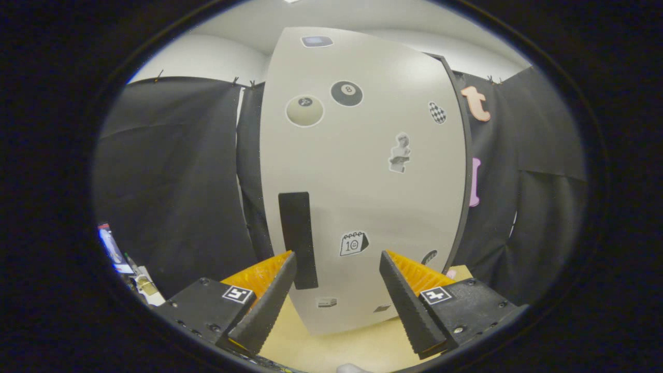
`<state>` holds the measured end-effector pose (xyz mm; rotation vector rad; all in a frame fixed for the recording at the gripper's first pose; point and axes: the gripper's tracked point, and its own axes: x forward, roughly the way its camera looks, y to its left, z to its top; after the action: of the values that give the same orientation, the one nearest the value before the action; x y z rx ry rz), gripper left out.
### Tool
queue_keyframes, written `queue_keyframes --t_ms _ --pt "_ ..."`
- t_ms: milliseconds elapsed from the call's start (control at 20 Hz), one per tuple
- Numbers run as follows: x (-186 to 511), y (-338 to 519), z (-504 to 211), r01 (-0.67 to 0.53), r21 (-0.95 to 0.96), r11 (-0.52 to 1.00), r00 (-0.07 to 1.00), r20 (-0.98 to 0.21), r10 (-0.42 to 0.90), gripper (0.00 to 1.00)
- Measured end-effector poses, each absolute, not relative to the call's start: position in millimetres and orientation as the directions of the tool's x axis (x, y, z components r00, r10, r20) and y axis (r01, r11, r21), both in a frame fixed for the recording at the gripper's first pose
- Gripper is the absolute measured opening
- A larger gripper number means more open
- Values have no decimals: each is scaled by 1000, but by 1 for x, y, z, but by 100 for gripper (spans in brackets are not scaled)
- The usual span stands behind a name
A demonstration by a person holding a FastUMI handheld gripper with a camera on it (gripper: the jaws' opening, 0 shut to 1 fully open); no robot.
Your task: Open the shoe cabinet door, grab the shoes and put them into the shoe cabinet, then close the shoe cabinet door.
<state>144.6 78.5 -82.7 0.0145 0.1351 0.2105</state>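
Our gripper [337, 259] stood with its two fingers spread wide apart and nothing held between them. It was aimed straight at the shoe cabinet door [362, 171], which stood just ahead of the fingertips. The fingers pressed on nothing.

The door lay shut, its pale face turned flat toward us, and no gap showed along the dark edge on its far side. A dark upright handle [298, 238] sat low on the door near its left edge, just beyond the tip of our left finger. The cabinet stood on a light wooden table [331, 347], set back from the near edge where our fingers hovered. We saw no shoes from here, and we could not tell whether any lay behind the door.

We judged that a shut door with an empty, spread gripper facing it would fit two stages alike: one where the door waited to be pulled open, and one where the shoes were already inside and the door was pushed to again. We could not settle between them, so we named no move.

As for writing, the door carried stickers: a black pool ball [346, 94] bearing an 8, a cream ball [304, 111] with a small mark too blurred to read, a calendar sticker [354, 243] showing 10, a chequered oval [437, 112] and a small bust figure [400, 153]. We made out no brand name.
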Motion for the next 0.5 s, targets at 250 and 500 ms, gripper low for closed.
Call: queue_keyframes --t_ms 250,500 --pt "135 74 -79 -195 42 980 971 -131 199 100" --pt "99 53 -60 -136 11 991 984 -111 136 100"
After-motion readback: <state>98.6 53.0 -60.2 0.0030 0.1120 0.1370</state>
